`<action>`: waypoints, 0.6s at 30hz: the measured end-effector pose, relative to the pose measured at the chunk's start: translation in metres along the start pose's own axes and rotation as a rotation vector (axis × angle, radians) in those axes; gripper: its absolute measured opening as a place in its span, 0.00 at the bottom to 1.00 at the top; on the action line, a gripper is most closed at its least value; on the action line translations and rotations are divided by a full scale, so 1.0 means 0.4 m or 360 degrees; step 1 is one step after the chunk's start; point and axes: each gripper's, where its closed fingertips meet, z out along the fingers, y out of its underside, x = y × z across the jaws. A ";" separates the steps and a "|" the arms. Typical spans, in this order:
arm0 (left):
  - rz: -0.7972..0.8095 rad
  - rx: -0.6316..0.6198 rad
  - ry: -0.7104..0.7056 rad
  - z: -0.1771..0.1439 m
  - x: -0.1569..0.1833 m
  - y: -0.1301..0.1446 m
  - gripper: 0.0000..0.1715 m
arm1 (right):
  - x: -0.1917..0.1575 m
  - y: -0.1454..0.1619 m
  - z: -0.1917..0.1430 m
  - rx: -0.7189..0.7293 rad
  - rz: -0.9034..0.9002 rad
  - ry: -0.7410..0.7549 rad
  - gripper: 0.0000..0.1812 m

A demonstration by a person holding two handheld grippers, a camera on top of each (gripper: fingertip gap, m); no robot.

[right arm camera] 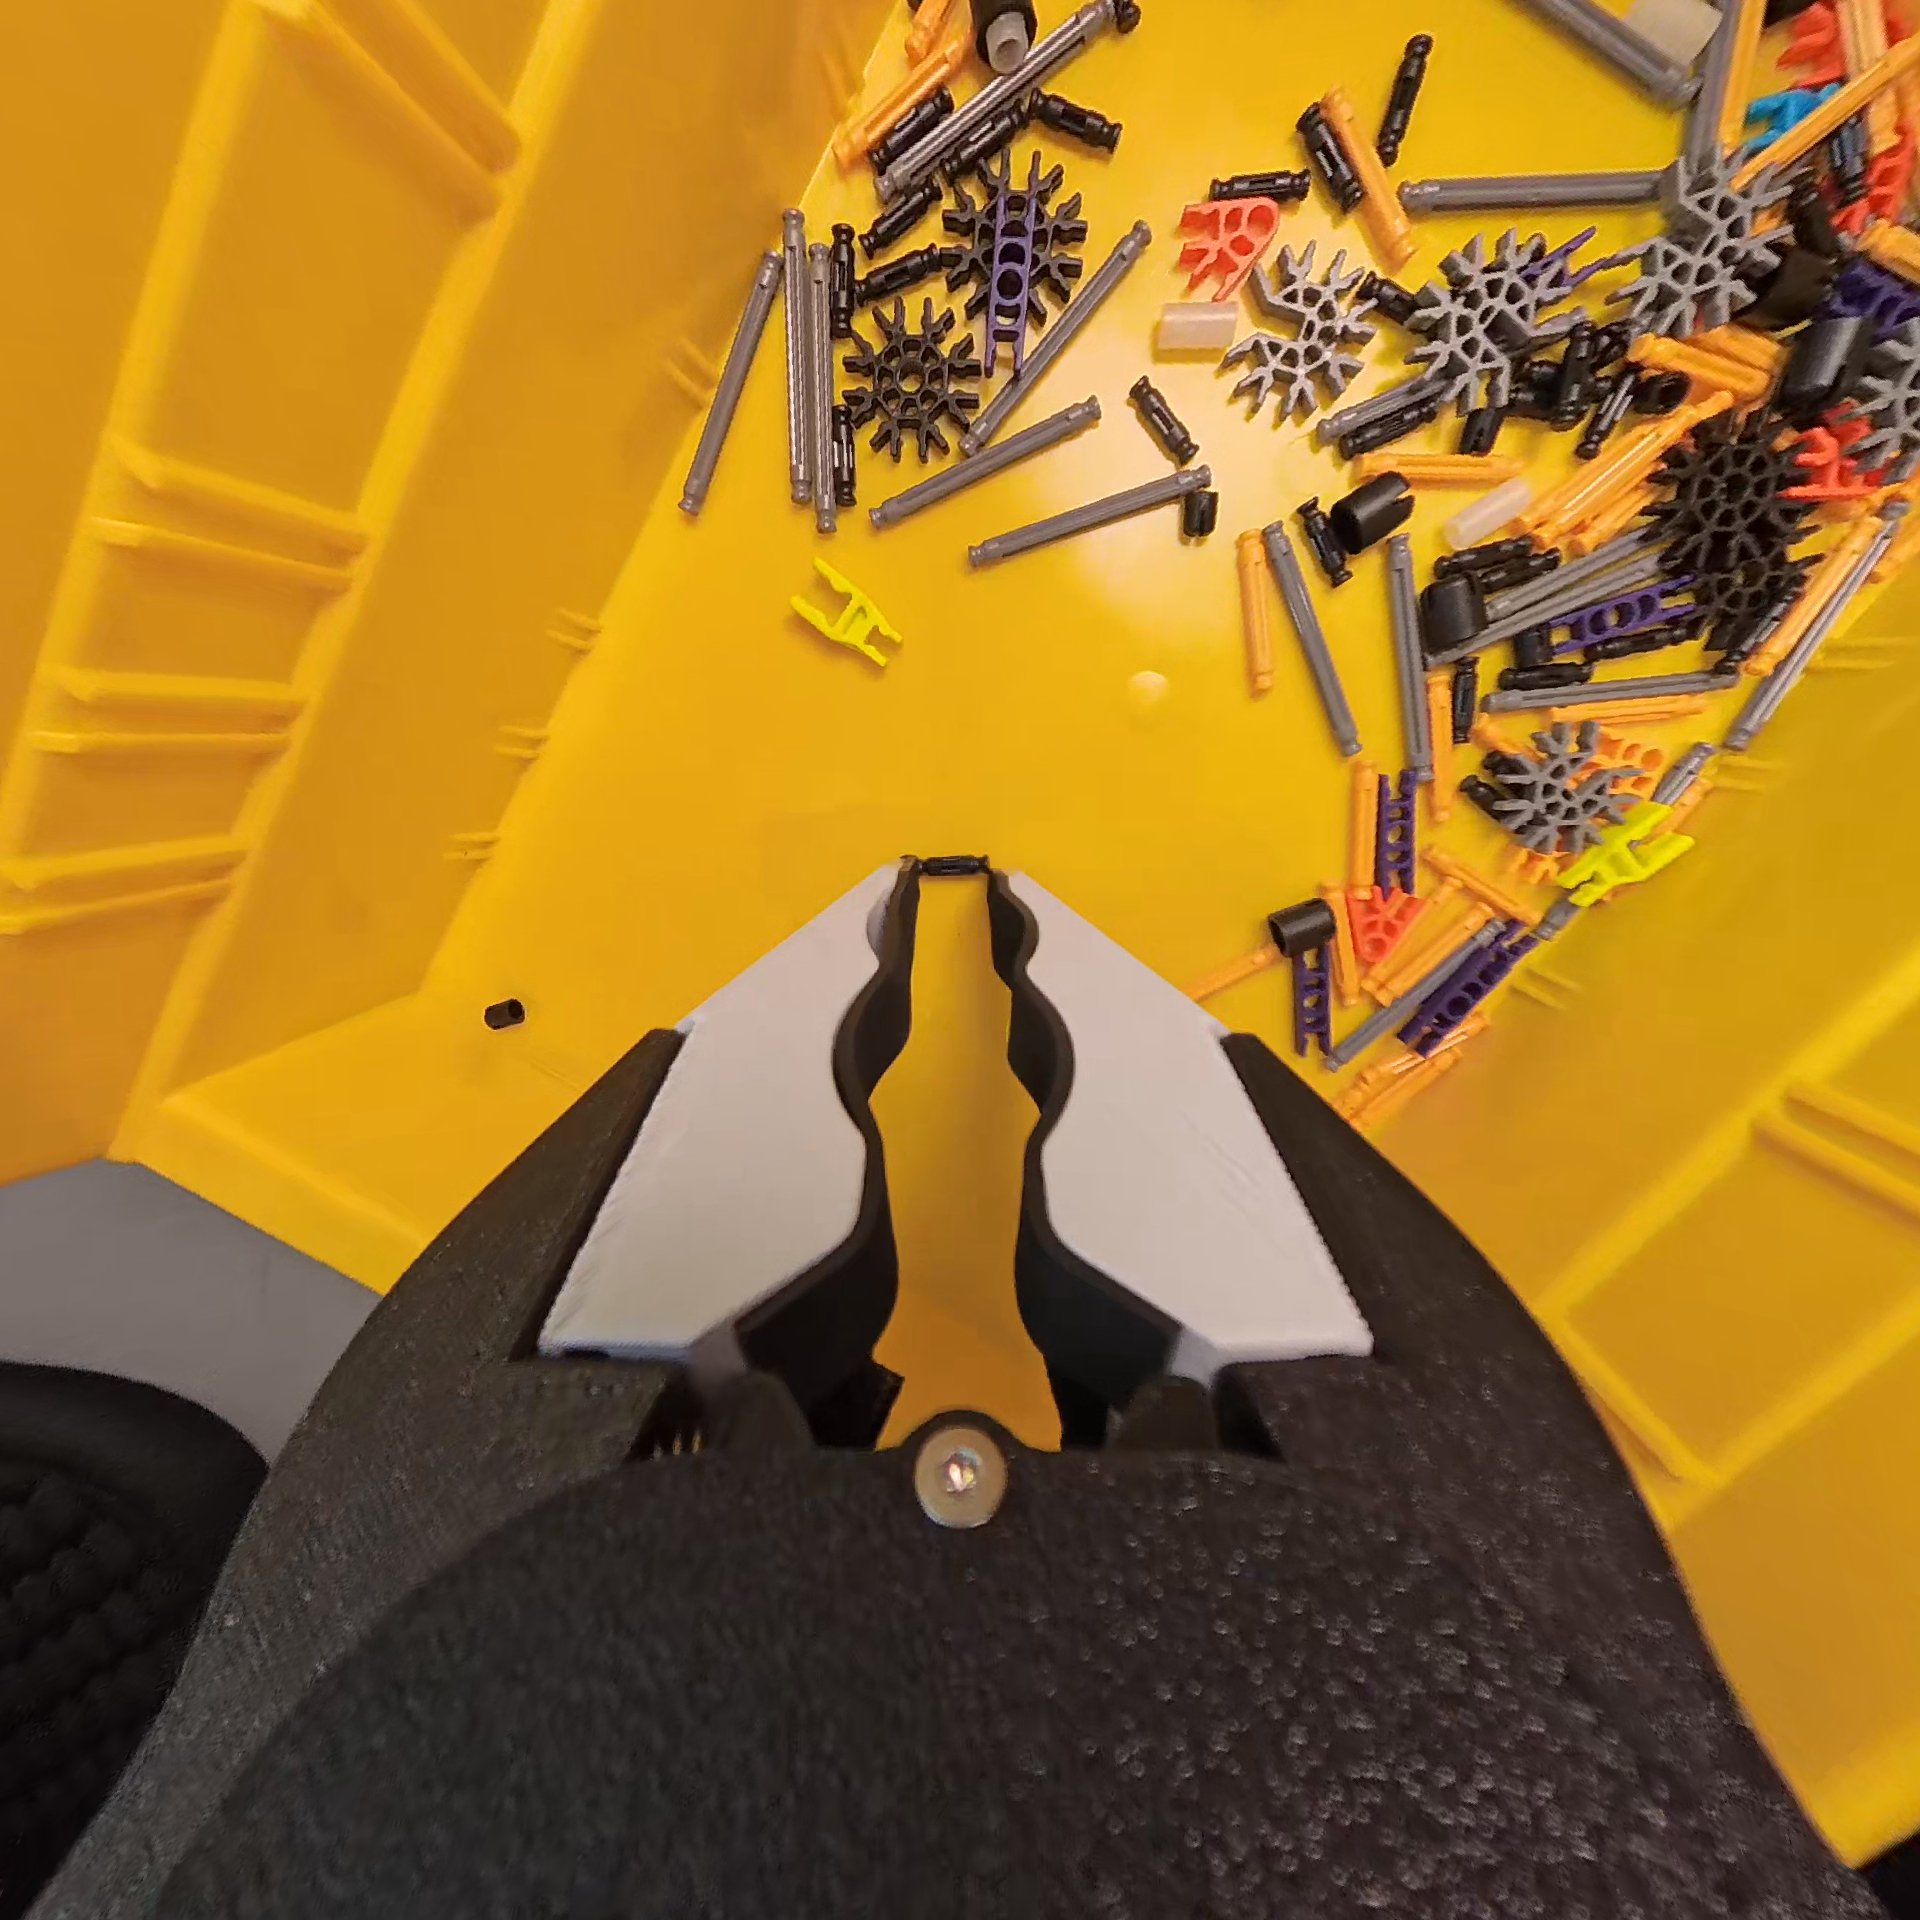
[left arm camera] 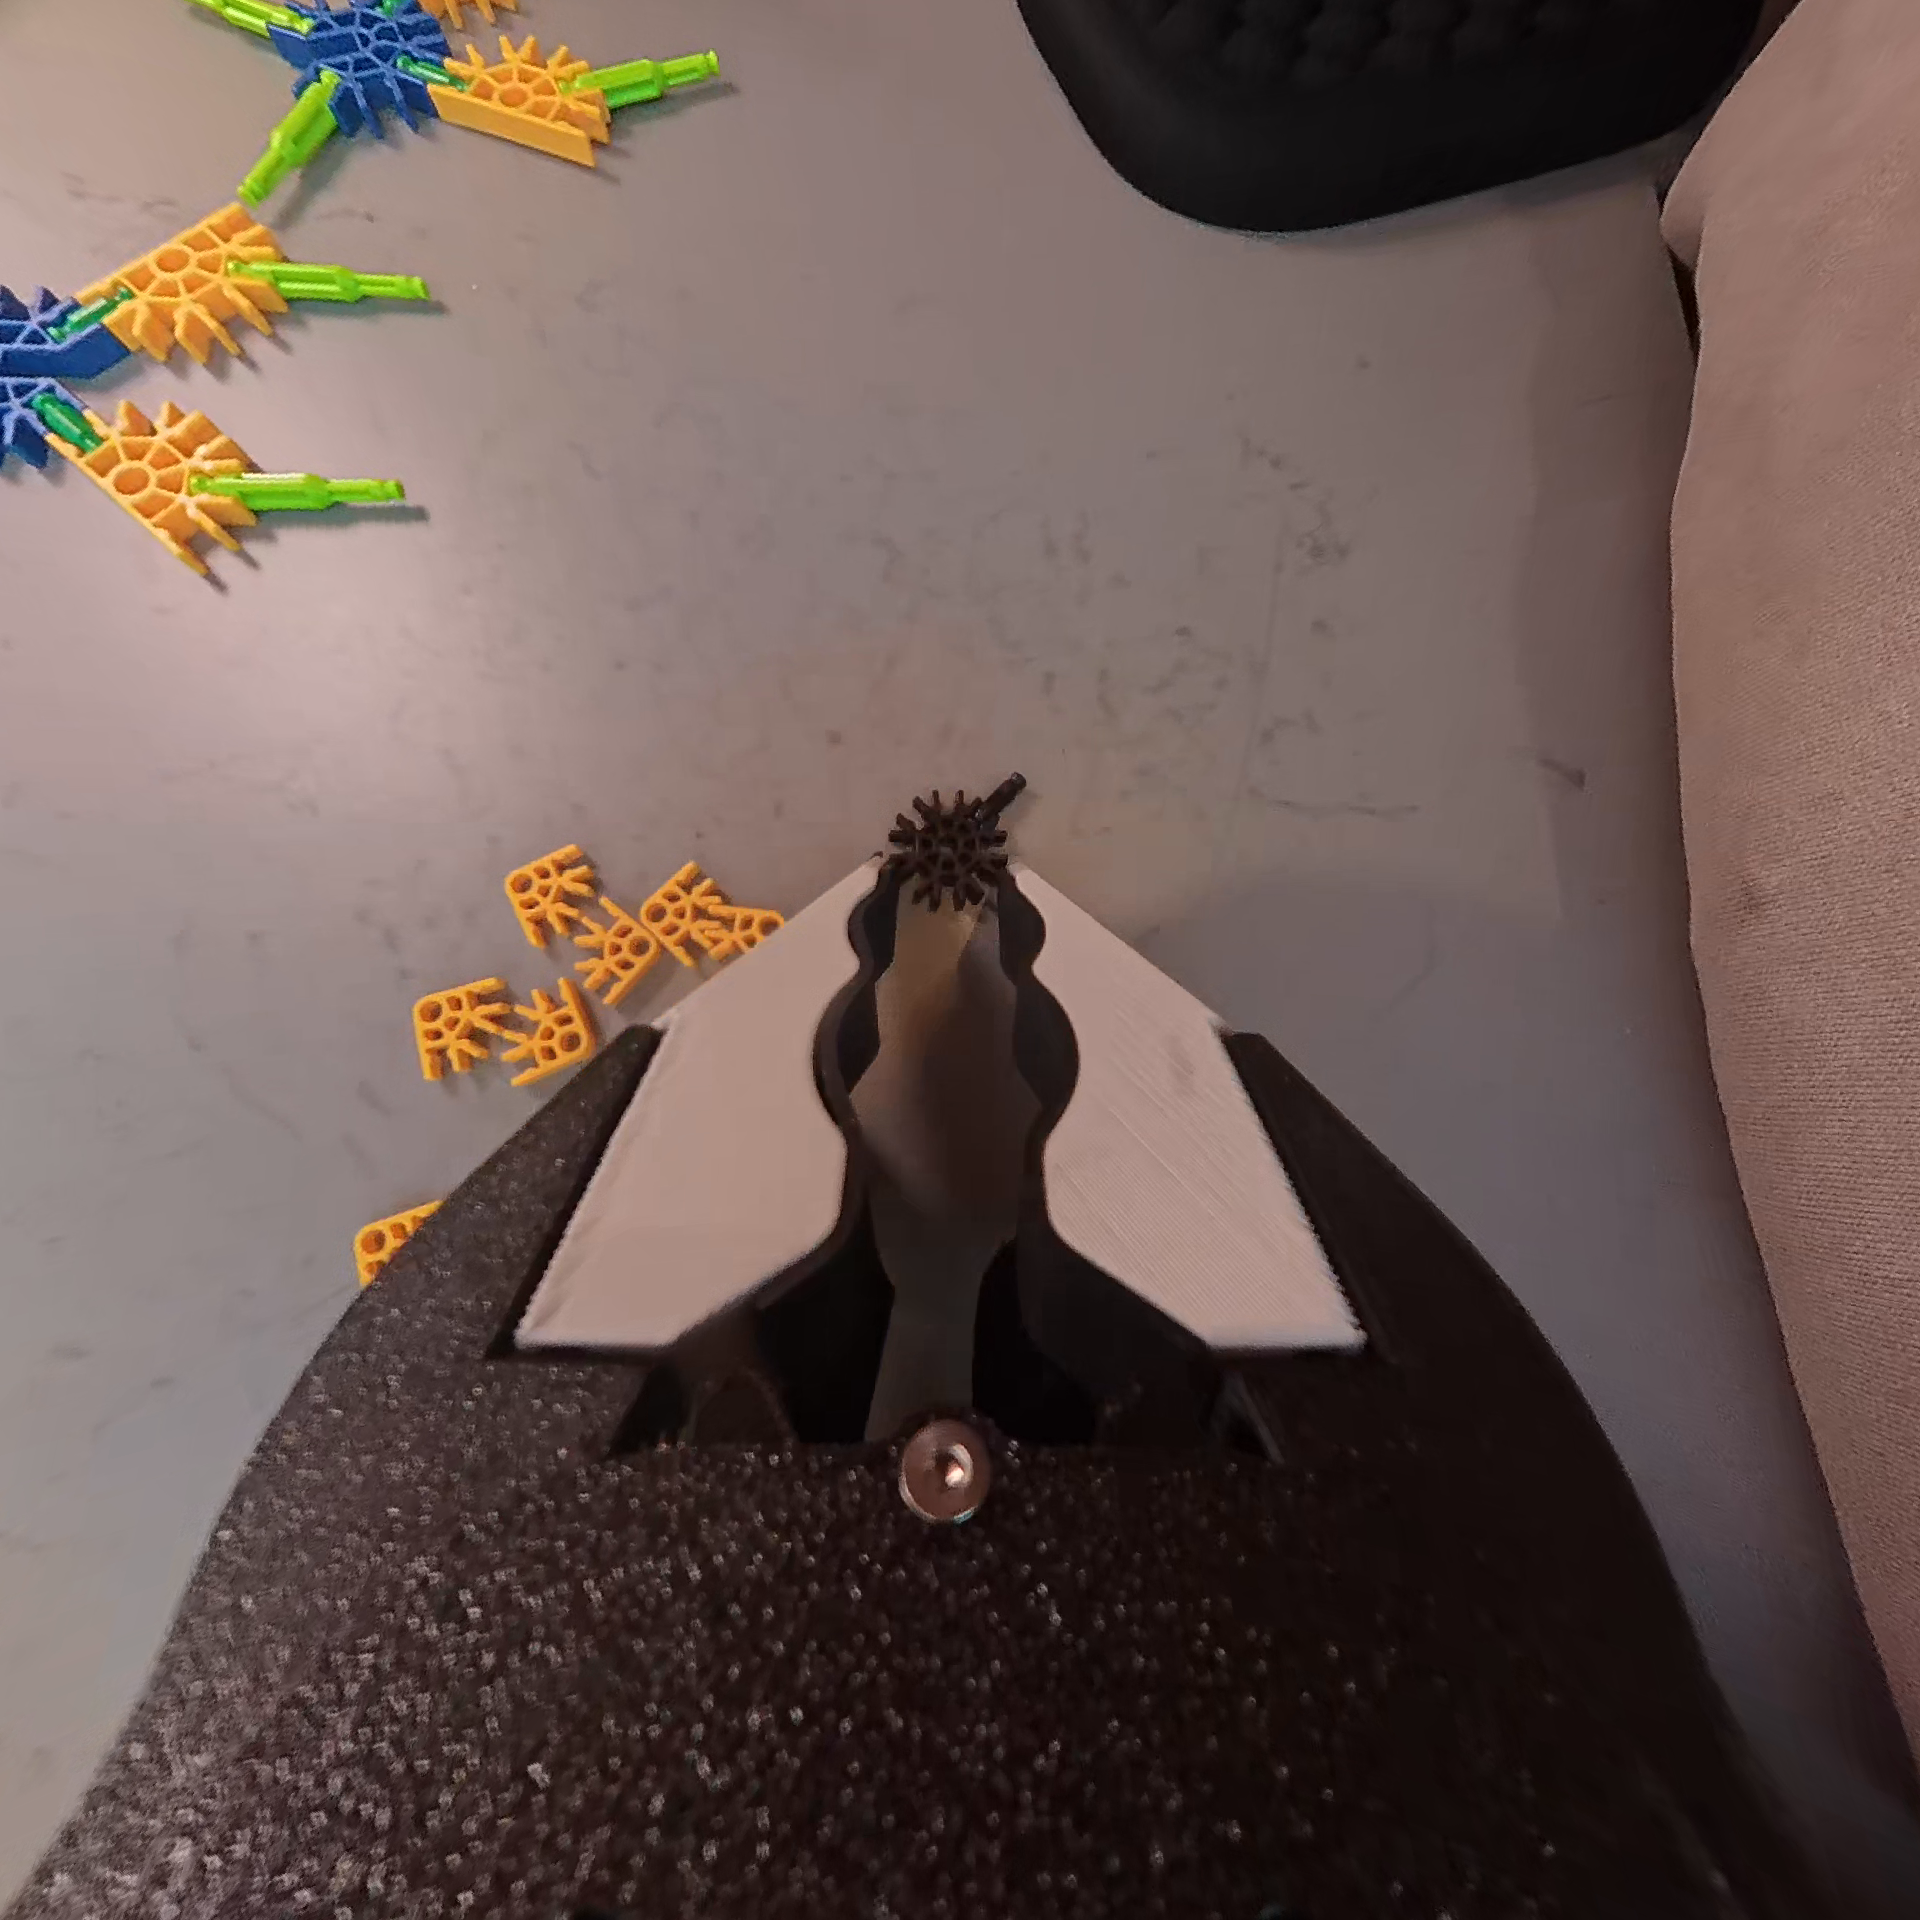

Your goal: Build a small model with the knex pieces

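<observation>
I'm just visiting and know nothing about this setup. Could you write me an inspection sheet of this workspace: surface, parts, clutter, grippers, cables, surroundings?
Surface: grey, scuffed tabletop.
Things in hand: small black snowflake-shaped plastic connector with a short rod stuck in it; short black plastic rod.
Clutter: loose orange fan-shaped connectors; blue, orange and green assemblies; mixed rods and connectors heaped in a yellow plastic bin.
Grippers: left gripper pinches the snowflake connector above the table; right gripper pinches the black rod by its ends inside the bin.
Cables: nothing seen.
Surroundings: black mesh cushion; beige upholstered edge.
</observation>
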 end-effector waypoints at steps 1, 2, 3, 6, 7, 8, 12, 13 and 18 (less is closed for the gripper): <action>0.0000 0.0007 0.0007 -0.001 0.001 0.000 0.11 | 0.000 -0.002 0.002 0.0010 -0.0002 0.0011 0.06; -0.0003 0.0009 0.0013 -0.002 0.001 0.001 0.11 | 0.000 -0.002 0.002 0.0013 -0.0011 0.0022 0.06; 0.0000 0.0009 0.0017 -0.003 0.002 0.002 0.11 | -0.001 -0.003 0.002 0.0015 -0.0023 0.0031 0.06; 0.0014 0.0005 0.0016 -0.006 0.003 0.006 0.11 | -0.001 -0.005 0.001 0.0023 -0.0064 0.0044 0.06; 0.0017 0.0003 0.0016 -0.008 0.003 0.007 0.12 | -0.002 -0.006 -0.002 0.0034 -0.0081 0.0047 0.05; 0.0019 0.0001 0.0018 -0.010 0.004 0.009 0.14 | -0.004 -0.007 -0.007 0.0053 -0.0097 0.0047 0.05; -0.0002 0.0049 0.0030 -0.027 0.000 0.001 0.19 | -0.057 -0.057 -0.111 0.0371 -0.0206 0.0039 0.00; -0.0021 0.0077 0.0037 -0.033 -0.002 -0.005 0.20 | -0.083 -0.069 -0.147 0.0455 -0.0260 0.0047 0.00; -0.0065 0.0125 0.0023 -0.046 -0.018 -0.011 0.20 | -0.137 -0.057 -0.215 0.0513 -0.0523 0.0222 0.00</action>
